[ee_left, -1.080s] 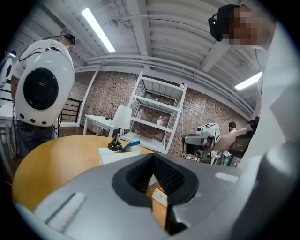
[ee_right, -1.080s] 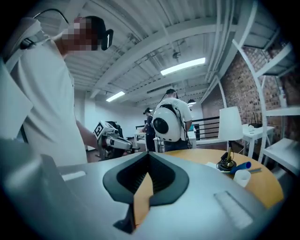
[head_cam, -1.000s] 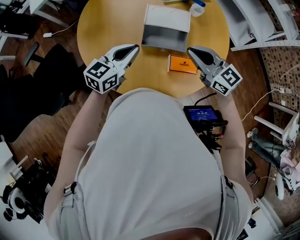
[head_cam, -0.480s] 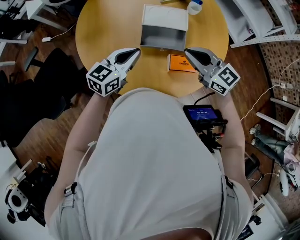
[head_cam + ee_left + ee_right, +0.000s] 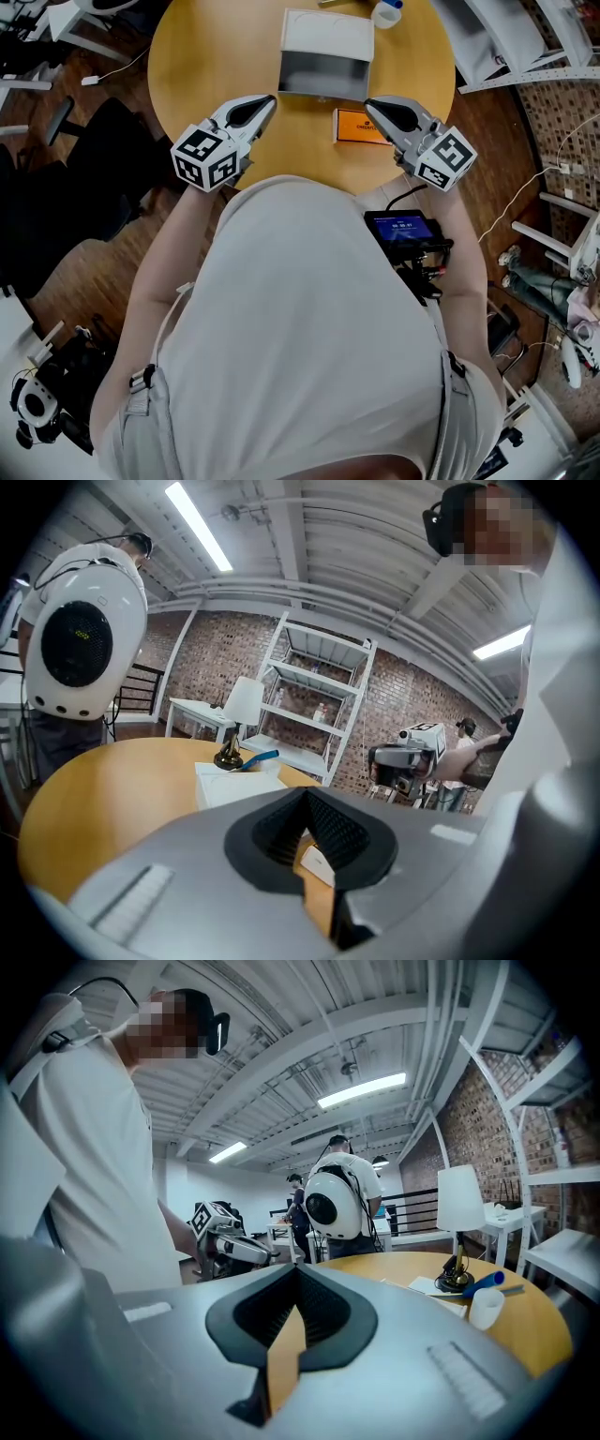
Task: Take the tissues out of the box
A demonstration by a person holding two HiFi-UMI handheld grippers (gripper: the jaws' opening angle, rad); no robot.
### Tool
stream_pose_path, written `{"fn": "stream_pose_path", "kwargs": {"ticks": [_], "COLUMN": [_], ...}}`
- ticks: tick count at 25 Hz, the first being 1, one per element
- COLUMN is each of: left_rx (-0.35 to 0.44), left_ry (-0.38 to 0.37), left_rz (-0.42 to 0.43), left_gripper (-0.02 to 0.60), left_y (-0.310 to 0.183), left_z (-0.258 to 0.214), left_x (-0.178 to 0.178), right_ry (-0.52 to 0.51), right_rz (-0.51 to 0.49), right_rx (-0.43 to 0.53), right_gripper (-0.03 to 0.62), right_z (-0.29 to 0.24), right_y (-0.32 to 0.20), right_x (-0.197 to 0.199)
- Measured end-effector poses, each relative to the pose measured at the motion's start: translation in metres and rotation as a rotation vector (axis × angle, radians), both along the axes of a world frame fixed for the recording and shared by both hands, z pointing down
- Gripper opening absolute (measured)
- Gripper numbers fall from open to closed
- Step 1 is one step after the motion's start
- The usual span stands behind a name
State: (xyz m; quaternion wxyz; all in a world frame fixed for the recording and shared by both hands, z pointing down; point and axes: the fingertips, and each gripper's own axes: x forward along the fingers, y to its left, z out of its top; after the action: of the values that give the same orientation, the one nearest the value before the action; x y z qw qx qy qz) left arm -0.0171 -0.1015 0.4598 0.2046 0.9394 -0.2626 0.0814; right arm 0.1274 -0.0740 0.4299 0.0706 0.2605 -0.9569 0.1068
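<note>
An open grey box (image 5: 324,75) with its white lid (image 5: 328,34) folded back sits at the far middle of the round wooden table (image 5: 216,56). An orange tissue pack (image 5: 360,127) lies flat just in front of the box's right corner. My left gripper (image 5: 269,97) hovers over the near table edge, left of the box, with its jaws shut and nothing between them. My right gripper (image 5: 368,102) is shut and empty too, its tip just above the orange pack. In the left gripper view the shut jaws (image 5: 305,794) point towards the white box (image 5: 234,782).
A white cup (image 5: 386,12) with a blue object stands behind the box; the right gripper view shows that cup (image 5: 486,1306) beside a lamp (image 5: 459,1206). A black screen device (image 5: 405,229) hangs at the person's waist. Chairs (image 5: 103,141) stand left, white shelving (image 5: 525,47) right.
Both grippers stay shut near the table's front edge. The right one has drifted slightly left, towards the orange pack.
</note>
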Motion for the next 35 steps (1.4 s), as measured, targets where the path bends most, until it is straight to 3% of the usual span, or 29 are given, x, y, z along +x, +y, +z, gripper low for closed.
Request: {"fn": "stream_pose_path", "kwargs": {"ticks": [35], "left_rx": [-0.046], "left_ry": [0.017], "left_rz": [0.000], "left_gripper": [0.000], "left_y": [-0.0014], "left_z": [0.0012], "left_x": [-0.0009], "right_ry": [-0.020], "right_rz": [-0.013], "right_rx": [-0.001], "right_gripper": [0.003], "right_z": [-0.0003], "right_y": [-0.0004], "right_x": [-0.0053]}}
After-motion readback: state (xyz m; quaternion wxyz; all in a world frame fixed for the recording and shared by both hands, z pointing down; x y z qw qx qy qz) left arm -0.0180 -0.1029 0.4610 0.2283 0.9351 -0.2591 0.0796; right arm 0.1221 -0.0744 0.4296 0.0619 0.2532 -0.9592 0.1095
